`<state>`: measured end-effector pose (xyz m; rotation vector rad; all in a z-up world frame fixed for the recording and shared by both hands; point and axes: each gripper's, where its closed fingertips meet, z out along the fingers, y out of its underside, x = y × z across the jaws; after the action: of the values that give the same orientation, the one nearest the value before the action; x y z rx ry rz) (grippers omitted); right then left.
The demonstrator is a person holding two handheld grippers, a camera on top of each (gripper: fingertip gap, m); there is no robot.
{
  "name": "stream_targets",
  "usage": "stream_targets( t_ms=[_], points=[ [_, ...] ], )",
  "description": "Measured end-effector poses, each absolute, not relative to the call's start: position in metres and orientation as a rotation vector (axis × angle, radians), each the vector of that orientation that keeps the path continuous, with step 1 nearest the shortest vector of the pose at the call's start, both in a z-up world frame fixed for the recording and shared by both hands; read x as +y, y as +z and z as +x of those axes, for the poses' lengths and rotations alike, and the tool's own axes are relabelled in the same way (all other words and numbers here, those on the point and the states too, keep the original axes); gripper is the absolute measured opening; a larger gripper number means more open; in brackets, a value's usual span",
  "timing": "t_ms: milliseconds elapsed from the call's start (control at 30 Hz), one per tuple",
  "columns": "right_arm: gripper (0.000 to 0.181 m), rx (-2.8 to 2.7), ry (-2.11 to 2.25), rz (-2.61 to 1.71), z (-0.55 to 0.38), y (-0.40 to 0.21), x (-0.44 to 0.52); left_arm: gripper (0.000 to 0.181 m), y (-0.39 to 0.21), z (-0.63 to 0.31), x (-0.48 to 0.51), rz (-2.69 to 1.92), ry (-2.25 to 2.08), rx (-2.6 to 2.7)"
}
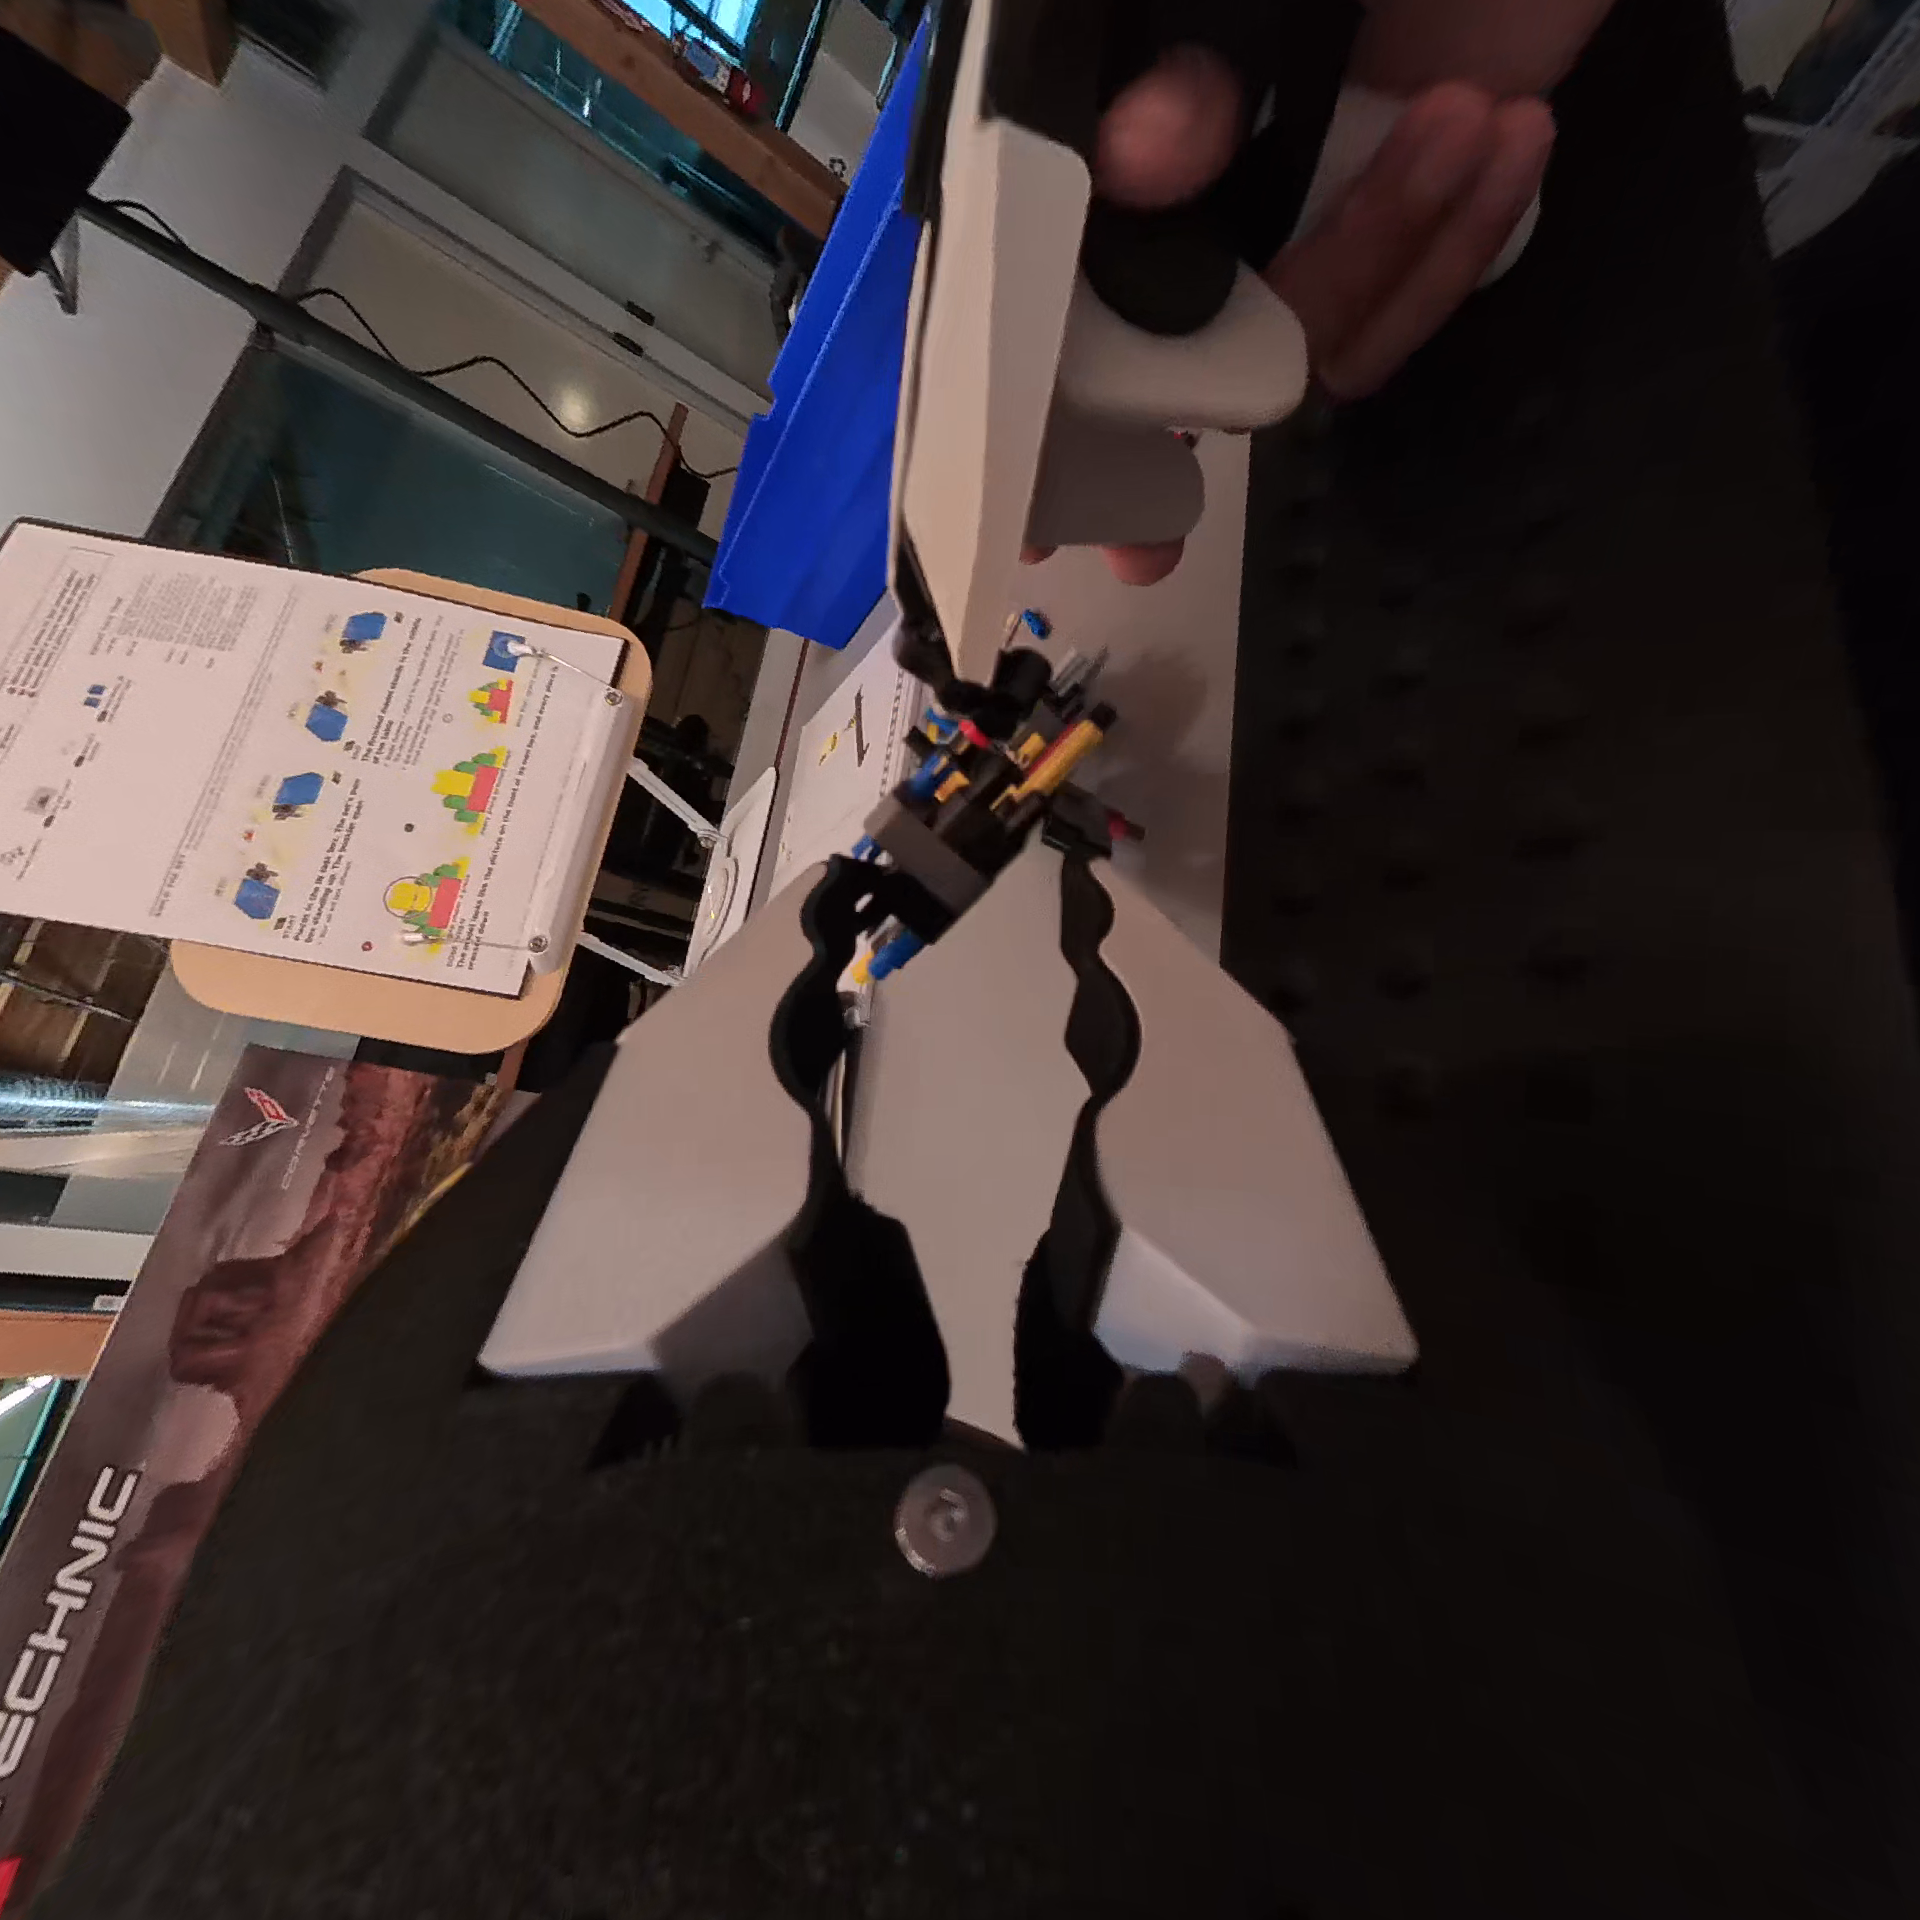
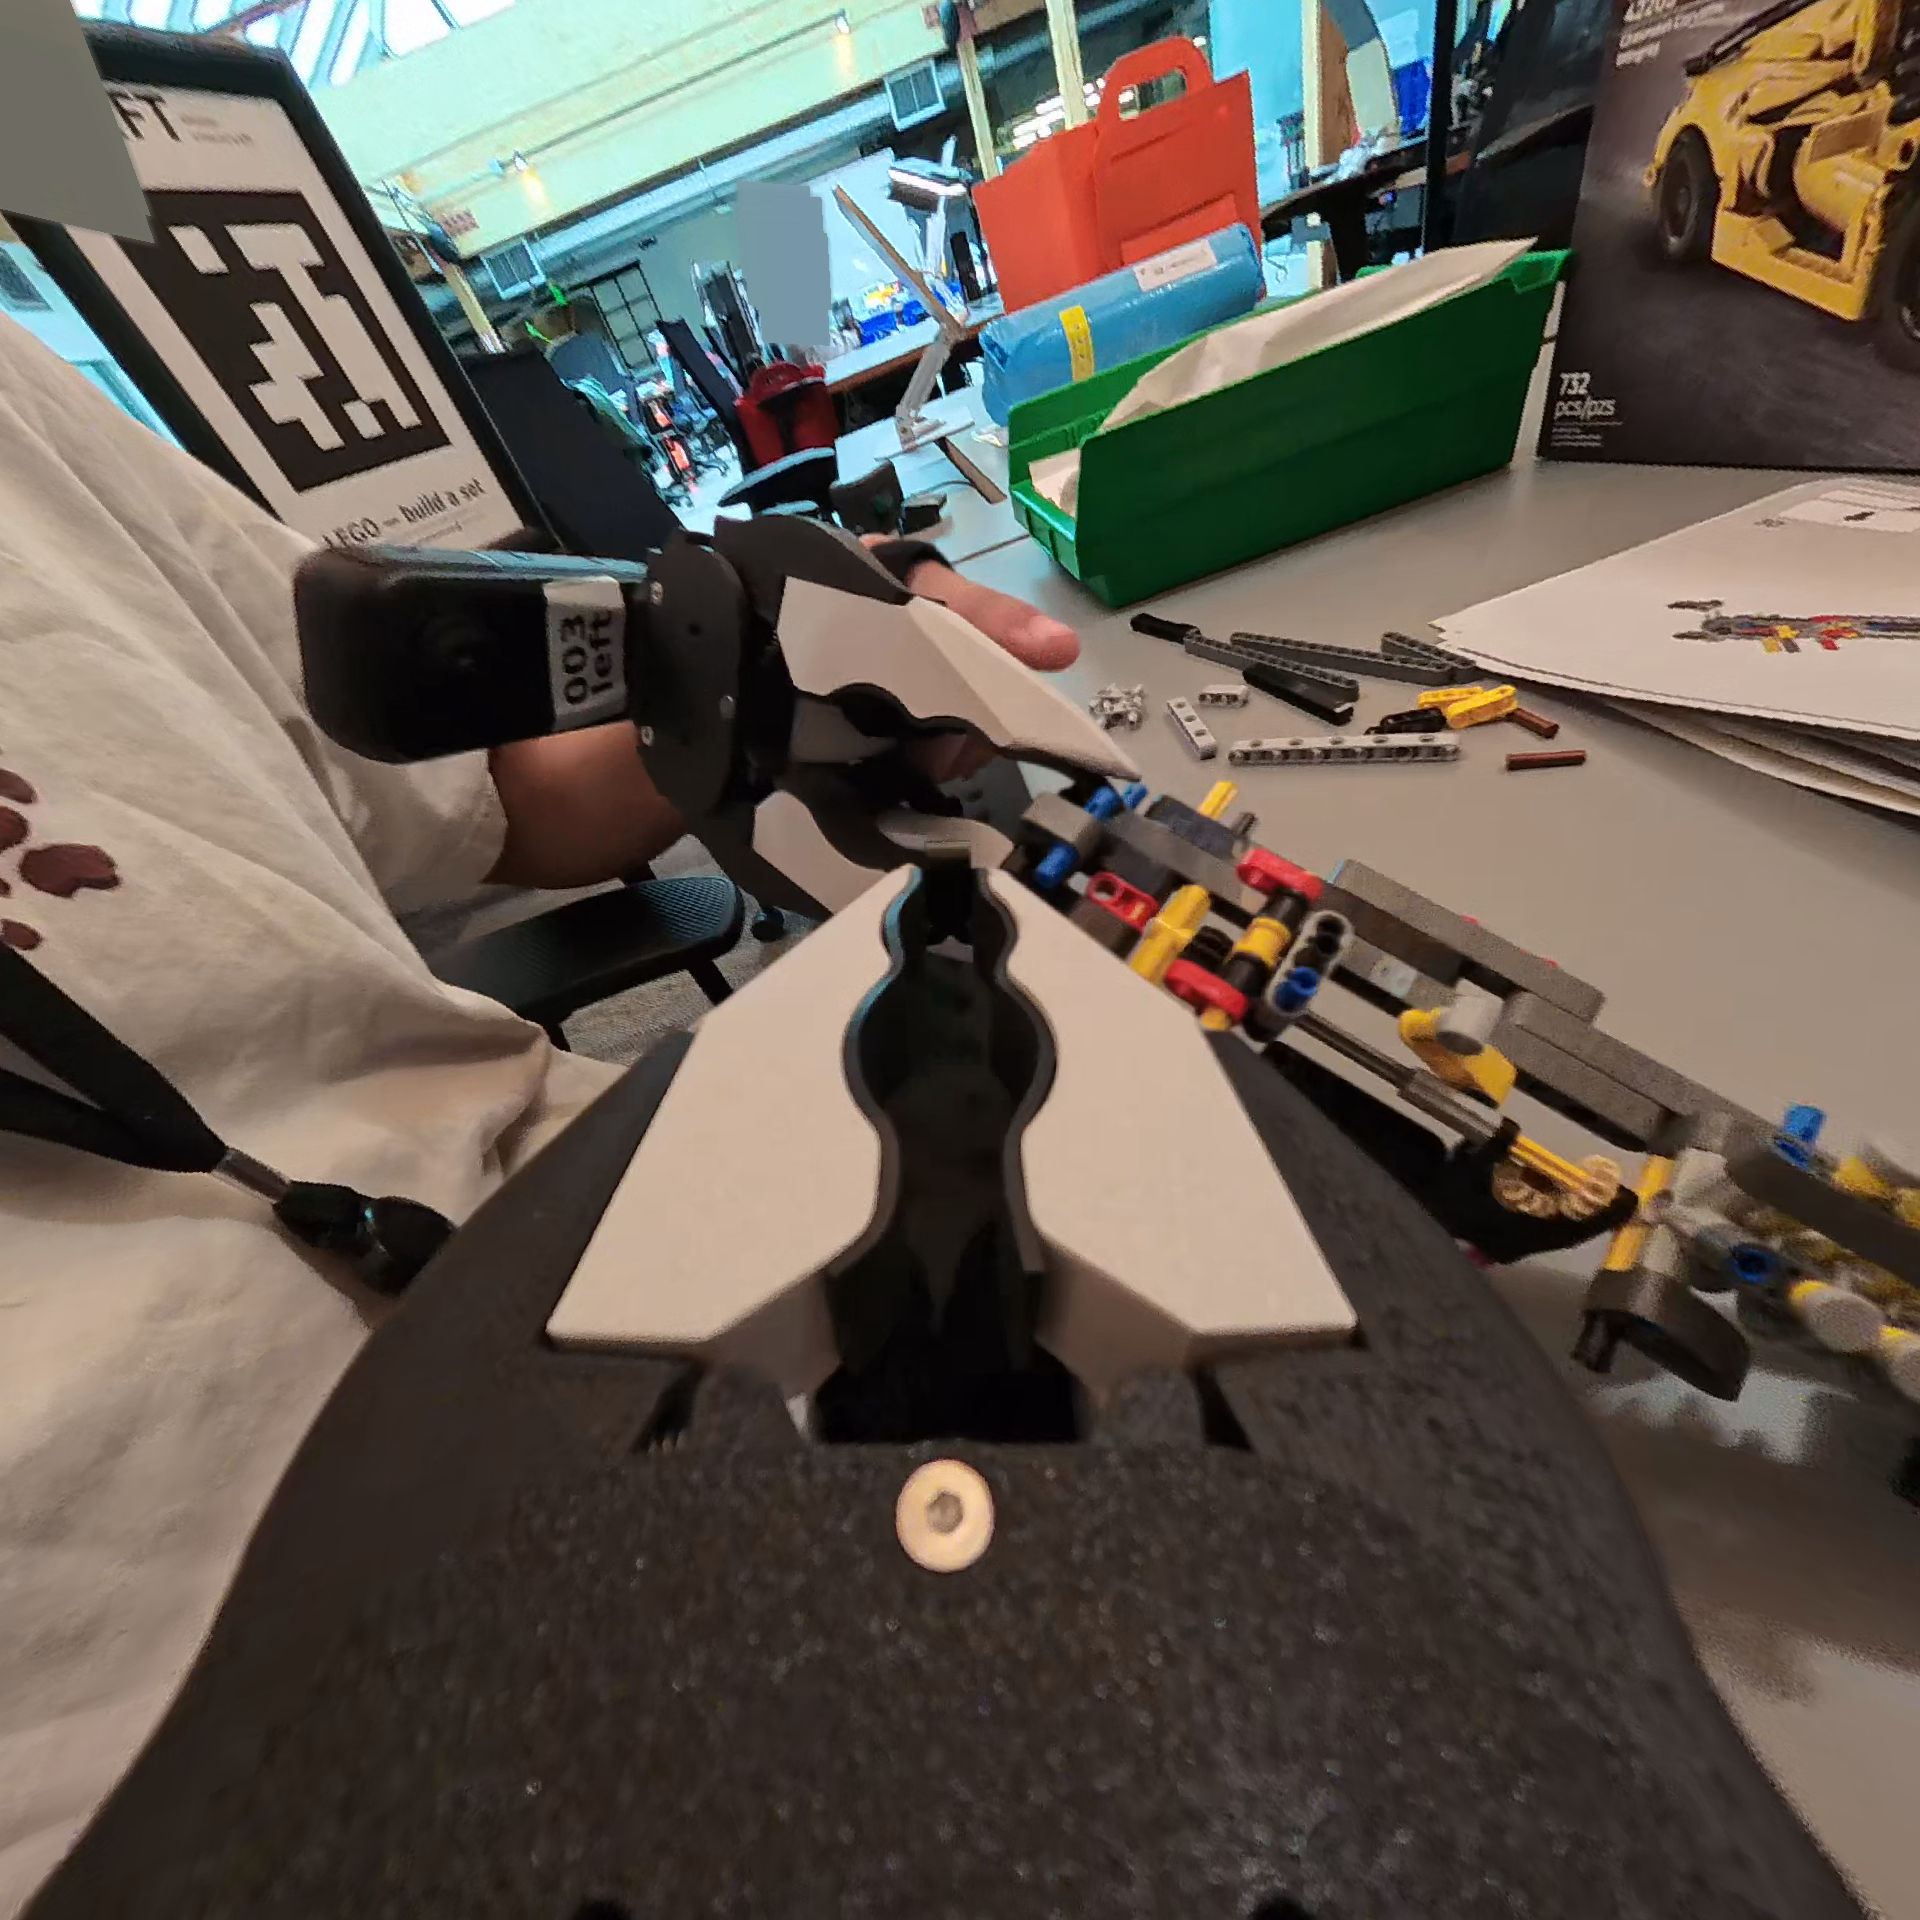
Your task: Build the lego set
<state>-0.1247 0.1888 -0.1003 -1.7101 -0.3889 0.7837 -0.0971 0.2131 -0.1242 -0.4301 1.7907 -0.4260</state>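
In the left wrist view we see our left gripper (image 1: pixel 951 894) clamped on the near end of the half-built lego model (image 1: pixel 987 800), its fingers (image 1: pixel 821 935) partly parted around a grey beam. The model is held up above the grey table (image 1: pixel 1205 623). From the top of the view the right gripper (image 1: pixel 956 675) reaches down with its tips at the far end of the model; a hand (image 1: pixel 1382 208) grips its handle. Off to the side stand a blue bin (image 1: pixel 831 416), a clipboard with a printed sheet (image 1: pixel 312 758) and the set's box (image 1: pixel 208 1299).

In the right wrist view our right gripper (image 2: pixel 948 883) has its fingertips nearly together on a small dark piece (image 2: pixel 945 868) at the end of the model (image 2: pixel 1351 987), which slants across the table (image 2: pixel 1714 883) toward the lower right. The left gripper (image 2: pixel 1070 769) holds the same end from the left. Loose pieces (image 2: pixel 1340 727) lie farther back beside an instruction booklet (image 2: pixel 1766 623), with a green bin (image 2: pixel 1299 447) and an orange bag (image 2: pixel 1122 177) behind.
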Motion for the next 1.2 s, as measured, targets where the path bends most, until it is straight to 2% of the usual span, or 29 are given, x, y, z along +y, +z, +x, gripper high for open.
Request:
stream_targets(
  t_ms=[67, 167, 233, 400, 533, 700, 933, 1200],
  points=[
    [0.007, -0.380, 0.787, -1.701, -0.123, -0.099, 0.189, 0.043, -0.124, -0.096, 0.211, -0.396, -0.440, 1.792],
    [0.007, -0.373, 0.754, -1.741, -0.115, -0.106, 0.193, 0.036, -0.130, -0.089, 0.220, -0.332, -0.360, 1.783],
    [0.007, -0.357, 0.718, -1.768, -0.107, -0.110, 0.193, 0.024, -0.129, -0.086, 0.221, -0.322, -0.362, 1.767],
    [0.008, -0.348, 0.531, -1.892, -0.088, -0.124, 0.193, 0.023, -0.129, -0.084, 0.220, -0.360, -0.390, 1.779],
    [0.007, -0.291, 0.594, -1.852, -0.102, -0.110, 0.196, 0.023, -0.123, -0.079, 0.221, -0.410, -0.376, 1.739],
    [0.007, -0.234, 0.266, -1.772, -0.089, -0.092, 0.196, 0.023, -0.121, -0.076, 0.215, -0.451, -0.380, 1.723],
    [0.007, -0.710, -0.297, -1.488, -0.104, -0.069, 0.177, 0.022, -0.101, -0.070, 0.200, -0.402, -0.433, 1.784],
    [0.007, -0.609, -0.076, -1.525, -0.072, -0.047, 0.175, 0.016, -0.059, -0.055, 0.205, -0.409, -0.565, 1.738]
  ],
)
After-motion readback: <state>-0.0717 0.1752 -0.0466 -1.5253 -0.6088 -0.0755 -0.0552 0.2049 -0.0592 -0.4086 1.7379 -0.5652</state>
